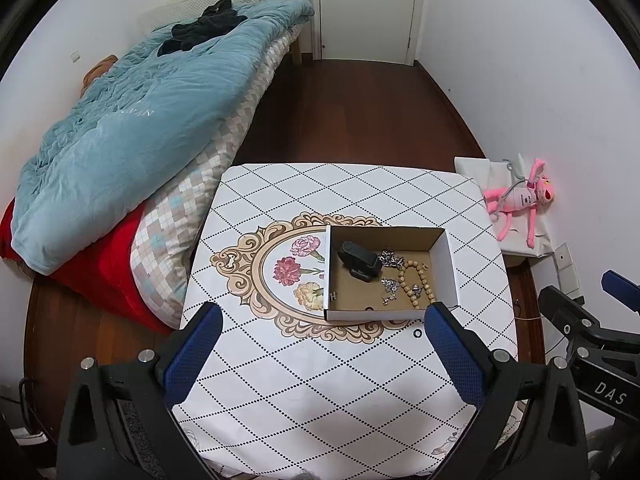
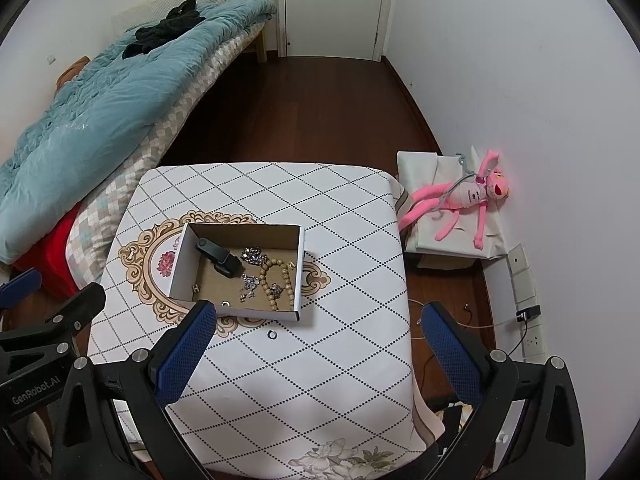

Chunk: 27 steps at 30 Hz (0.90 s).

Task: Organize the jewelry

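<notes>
A shallow cardboard box (image 1: 450, 264) (image 2: 178, 258) sits on the patterned table (image 1: 304, 380) (image 2: 320, 380). Inside lie a black clip (image 1: 360, 265) (image 2: 219, 257), a wooden bead bracelet (image 1: 416, 284) (image 2: 276, 284), silver chain pieces (image 1: 390, 286) (image 2: 250, 282) and small earrings. A small dark ring (image 1: 417, 333) (image 2: 271, 335) lies on the cloth just in front of the box. My left gripper (image 1: 322, 320) hovers open near the table's front, empty. My right gripper (image 2: 318, 318) is likewise open and empty, a little nearer than the ring.
A bed with a blue quilt (image 1: 120, 128) (image 2: 92, 120) presses against the table's left side. At the right, a pink plush toy (image 1: 520, 200) (image 2: 468, 196) lies on a white box by the wall. Dark wood floor (image 1: 352, 112) leads to a door (image 1: 368, 4).
</notes>
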### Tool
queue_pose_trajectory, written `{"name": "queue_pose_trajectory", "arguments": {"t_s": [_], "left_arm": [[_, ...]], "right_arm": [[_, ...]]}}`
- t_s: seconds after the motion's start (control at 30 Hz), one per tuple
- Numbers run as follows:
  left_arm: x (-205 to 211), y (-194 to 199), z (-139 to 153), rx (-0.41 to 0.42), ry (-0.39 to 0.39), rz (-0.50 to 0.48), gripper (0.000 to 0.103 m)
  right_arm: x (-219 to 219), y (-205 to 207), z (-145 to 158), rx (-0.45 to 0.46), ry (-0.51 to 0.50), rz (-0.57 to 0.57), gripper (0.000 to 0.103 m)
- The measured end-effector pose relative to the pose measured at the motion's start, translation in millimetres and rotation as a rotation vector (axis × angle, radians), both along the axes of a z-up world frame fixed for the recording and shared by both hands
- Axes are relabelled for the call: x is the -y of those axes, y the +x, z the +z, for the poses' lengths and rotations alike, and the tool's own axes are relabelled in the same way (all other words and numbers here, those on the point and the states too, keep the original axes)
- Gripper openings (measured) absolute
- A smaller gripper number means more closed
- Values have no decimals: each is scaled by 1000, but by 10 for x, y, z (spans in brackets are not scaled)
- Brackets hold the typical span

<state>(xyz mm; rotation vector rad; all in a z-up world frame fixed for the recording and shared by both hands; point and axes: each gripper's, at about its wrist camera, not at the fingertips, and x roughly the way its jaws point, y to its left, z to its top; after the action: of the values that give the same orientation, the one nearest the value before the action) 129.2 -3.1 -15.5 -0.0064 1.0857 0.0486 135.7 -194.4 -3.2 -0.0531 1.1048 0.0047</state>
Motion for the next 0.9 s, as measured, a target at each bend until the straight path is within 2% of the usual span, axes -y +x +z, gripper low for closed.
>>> {"name": "queue_pose_trajectory", "arguments": {"t_s": [0.9], "left_arm": [[-7,-12,2,-1,-4,-1,103]], "right_arm": [[47,-3,-19,-11,-2,-2,103]]}}
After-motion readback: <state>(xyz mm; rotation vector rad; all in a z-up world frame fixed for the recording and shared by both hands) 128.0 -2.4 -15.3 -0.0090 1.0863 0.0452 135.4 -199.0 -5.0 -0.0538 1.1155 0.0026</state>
